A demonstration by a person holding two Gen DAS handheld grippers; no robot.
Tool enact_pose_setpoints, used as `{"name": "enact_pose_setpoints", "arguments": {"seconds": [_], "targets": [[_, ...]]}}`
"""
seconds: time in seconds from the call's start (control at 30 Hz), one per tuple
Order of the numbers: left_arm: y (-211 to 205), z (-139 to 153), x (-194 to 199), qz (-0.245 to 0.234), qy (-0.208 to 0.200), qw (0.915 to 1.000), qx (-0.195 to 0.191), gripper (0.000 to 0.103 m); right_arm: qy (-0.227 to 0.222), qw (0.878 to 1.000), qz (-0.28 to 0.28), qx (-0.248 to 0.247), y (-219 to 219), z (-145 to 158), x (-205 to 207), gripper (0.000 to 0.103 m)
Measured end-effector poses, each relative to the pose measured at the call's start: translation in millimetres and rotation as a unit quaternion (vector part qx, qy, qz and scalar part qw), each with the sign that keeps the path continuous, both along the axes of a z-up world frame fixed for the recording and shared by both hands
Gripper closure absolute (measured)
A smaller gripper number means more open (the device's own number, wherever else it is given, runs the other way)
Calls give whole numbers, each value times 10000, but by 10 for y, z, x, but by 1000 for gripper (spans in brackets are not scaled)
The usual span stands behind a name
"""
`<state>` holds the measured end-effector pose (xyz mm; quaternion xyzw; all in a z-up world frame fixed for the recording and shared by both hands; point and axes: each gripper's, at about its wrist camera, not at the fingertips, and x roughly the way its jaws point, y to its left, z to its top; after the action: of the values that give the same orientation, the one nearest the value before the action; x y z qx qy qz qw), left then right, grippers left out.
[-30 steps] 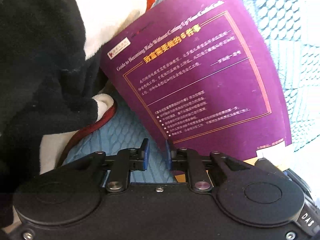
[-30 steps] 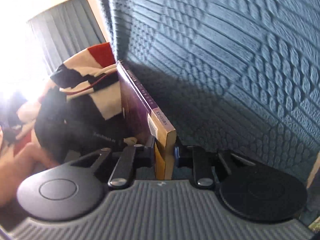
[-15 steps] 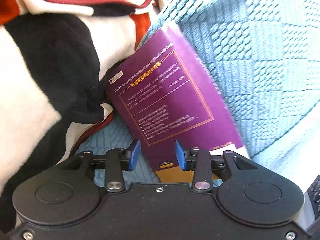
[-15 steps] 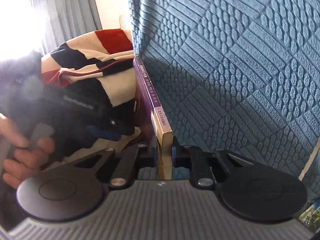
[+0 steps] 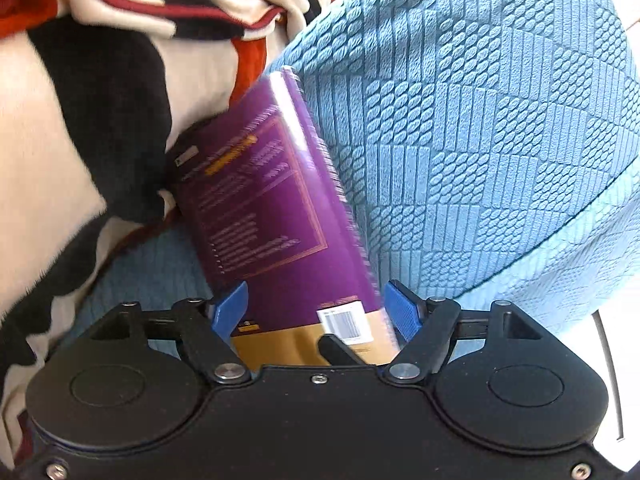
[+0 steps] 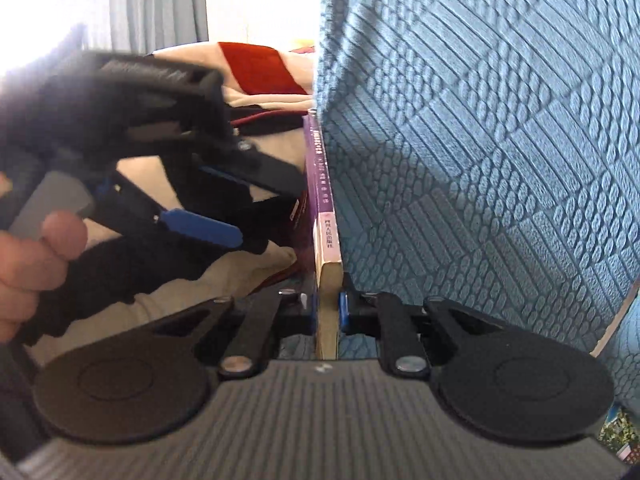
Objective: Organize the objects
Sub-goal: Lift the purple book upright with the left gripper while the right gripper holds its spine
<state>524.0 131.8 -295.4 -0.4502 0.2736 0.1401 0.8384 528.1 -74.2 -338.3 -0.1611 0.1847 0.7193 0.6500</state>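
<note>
Purple book (image 6: 327, 280) clamped in right gripper (image 6: 329, 307); left gripper (image 5: 316, 312) jaws opening.

Both grippers are black with blue finger pads (image 5: 230, 310), silver pivot screws; the right gripper's (image 6: 329, 308) body is ribbed grey.

Printed on the purple book (image 5: 276, 216): gold lines of text on the cover, too blurred to read; a barcode label (image 5: 343, 325) low down; Chinese characters, perhaps a publisher's name, on the spine (image 6: 326, 236).
</note>
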Motion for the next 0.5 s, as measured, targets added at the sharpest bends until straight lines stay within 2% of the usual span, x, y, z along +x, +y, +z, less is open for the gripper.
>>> {"name": "enact_pose_setpoints", "arguments": {"seconds": [0.2,0.33,0.5], "targets": [[25,-115,118,-41,253,9996,-79,30,-726,9968,343,51,-41,-23,-371,90],[66,-280,169,126,620,9974,-341,35,-750,9968,287,31,-27,-42,-407,90],[149,-461,262,-10,713,9944,-778,39,-813,9962,311,-4,-27,-45,-445,89]]}}
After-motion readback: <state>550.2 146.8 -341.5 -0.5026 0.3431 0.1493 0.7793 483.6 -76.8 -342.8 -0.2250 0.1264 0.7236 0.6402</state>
